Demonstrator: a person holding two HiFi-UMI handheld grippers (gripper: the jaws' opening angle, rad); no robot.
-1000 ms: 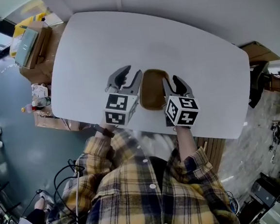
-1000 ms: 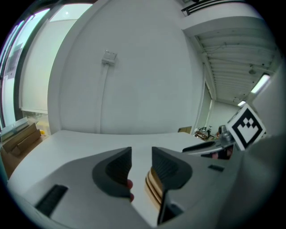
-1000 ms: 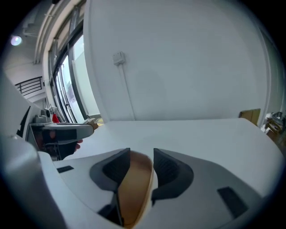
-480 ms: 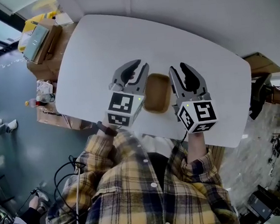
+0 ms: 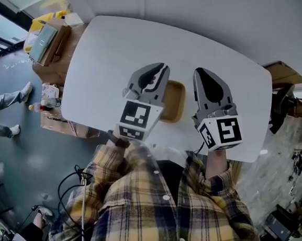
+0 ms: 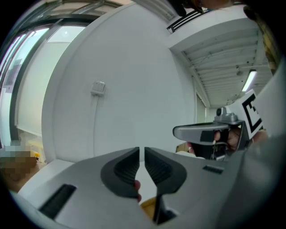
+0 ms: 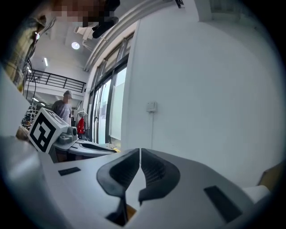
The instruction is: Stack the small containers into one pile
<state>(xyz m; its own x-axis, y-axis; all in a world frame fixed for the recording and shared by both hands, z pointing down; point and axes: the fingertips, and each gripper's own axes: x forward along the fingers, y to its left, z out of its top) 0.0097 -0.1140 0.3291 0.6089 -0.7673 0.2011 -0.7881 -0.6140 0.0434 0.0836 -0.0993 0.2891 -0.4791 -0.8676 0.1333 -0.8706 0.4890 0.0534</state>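
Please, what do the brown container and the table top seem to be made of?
The brown container looks like moulded plastic or pressed fibre: matte tan, rounded raised rim; I cannot tell which. The table top looks like white laminate or painted board: smooth, even, no visible grain.

Tan container (image 5: 174, 102) on white table (image 5: 108, 50)
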